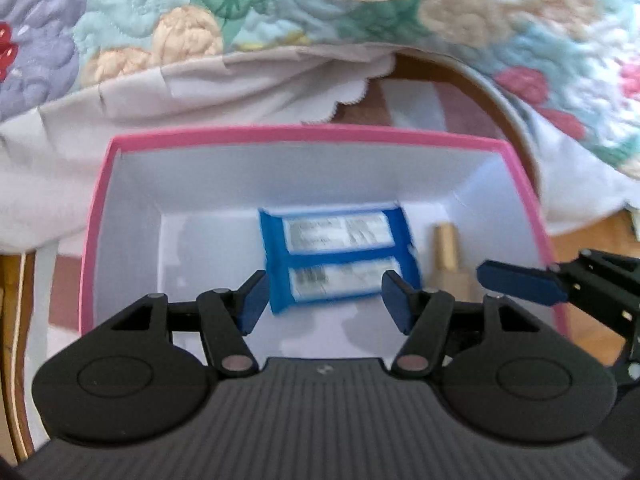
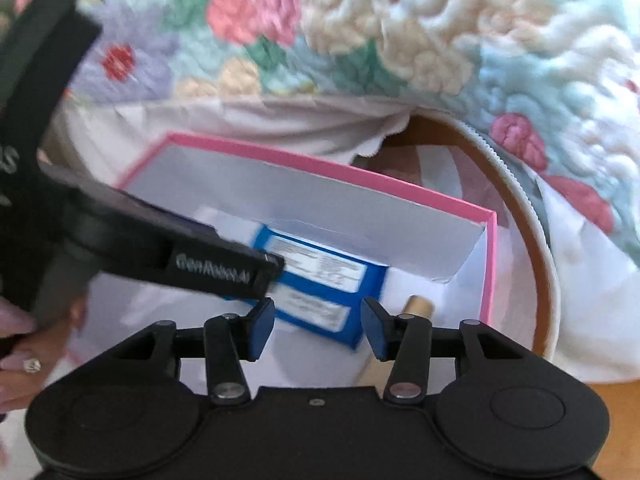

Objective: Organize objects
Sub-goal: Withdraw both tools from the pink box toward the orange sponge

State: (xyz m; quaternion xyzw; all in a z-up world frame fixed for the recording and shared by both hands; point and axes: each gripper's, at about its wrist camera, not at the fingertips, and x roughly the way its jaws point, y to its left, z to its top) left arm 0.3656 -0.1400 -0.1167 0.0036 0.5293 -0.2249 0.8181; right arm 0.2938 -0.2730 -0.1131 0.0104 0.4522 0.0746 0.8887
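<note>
A pink-rimmed white box [image 1: 304, 134] stands in front of me; it also shows in the right wrist view [image 2: 332, 168]. Inside lie a blue packet with two white labels [image 1: 340, 256] [image 2: 320, 284] and a gold-capped tube [image 1: 448, 256] [image 2: 418, 306] at its right. My left gripper [image 1: 324, 300] is open and empty, held just above the box's near part, over the packet's near edge. My right gripper [image 2: 318, 330] is open and empty over the box's near right side; one of its fingers [image 1: 520, 280] shows in the left wrist view.
A flowered quilt [image 1: 280, 8] and a white cloth [image 1: 200, 88] lie behind the box. A round wooden hoop or rim [image 2: 536, 264] curves round the box's right side. The left gripper's body [image 2: 120, 240] crosses the left of the right wrist view.
</note>
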